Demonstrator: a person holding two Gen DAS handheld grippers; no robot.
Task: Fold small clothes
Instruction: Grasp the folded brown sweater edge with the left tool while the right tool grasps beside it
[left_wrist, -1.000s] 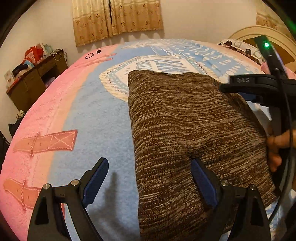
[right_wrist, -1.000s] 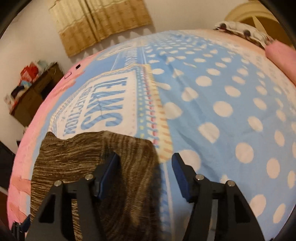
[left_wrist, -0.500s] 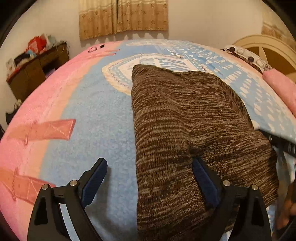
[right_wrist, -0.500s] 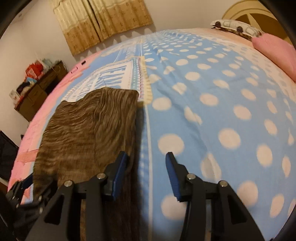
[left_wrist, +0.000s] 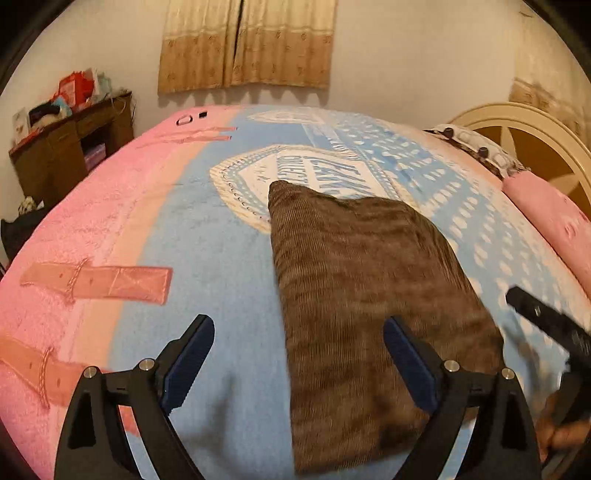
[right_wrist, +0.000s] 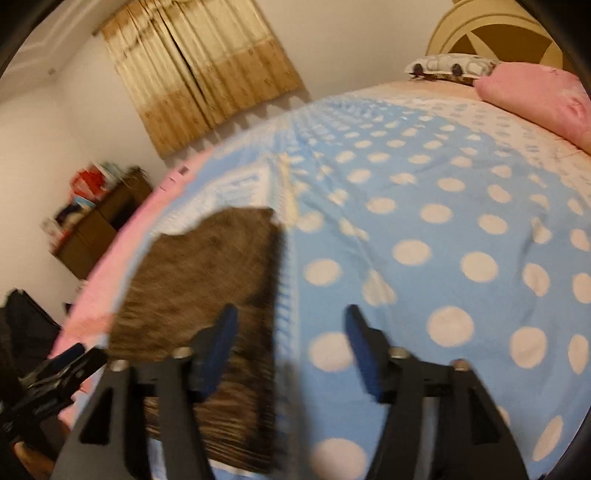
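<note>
Blue-pink bedspread (left_wrist: 221, 258); brown knit garment (left_wrist: 362, 295) folded flat; left tool (left_wrist: 299, 354), right tool (right_wrist: 290, 339) spread.

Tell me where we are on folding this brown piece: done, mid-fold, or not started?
Looks mostly done: the brown knit garment lies as a compact folded rectangle on the blanket. Nothing is in hand; the left gripper and right gripper are both open above it. Left: perhaps one more fold or a tidy-up, though blur hides the edges.
</note>
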